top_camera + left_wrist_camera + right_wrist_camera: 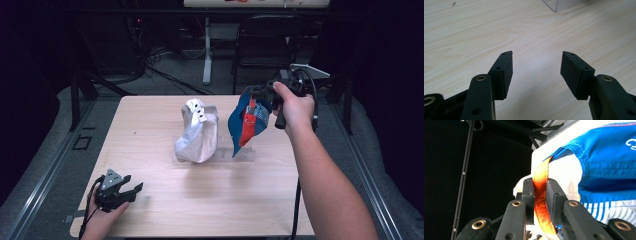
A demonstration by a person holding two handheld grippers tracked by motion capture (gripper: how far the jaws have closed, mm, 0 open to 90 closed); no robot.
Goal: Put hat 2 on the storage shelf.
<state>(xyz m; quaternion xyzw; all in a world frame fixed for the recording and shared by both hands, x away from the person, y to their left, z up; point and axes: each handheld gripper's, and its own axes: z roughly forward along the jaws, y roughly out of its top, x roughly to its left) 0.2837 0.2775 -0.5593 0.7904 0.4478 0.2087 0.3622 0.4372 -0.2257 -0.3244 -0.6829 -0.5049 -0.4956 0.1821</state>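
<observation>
Clamped in the right gripper (540, 192) is the orange webbing strap (539, 195) of a blue fabric bag with red and white striped panels (248, 120), which is held hanging above the far right part of the pale wooden table (210, 205), its lower tip close over a clear plastic tray (244, 155). A crumpled silver foil pouch (196, 131) is seen standing upright at the tray's left end. The left gripper (131, 191) is rested on the table's near left corner, jaws spread with nothing between them. The lift of the bag is judged done; what is left, apparently, is for it to be lowered into the tray beside the pouch and released.
</observation>
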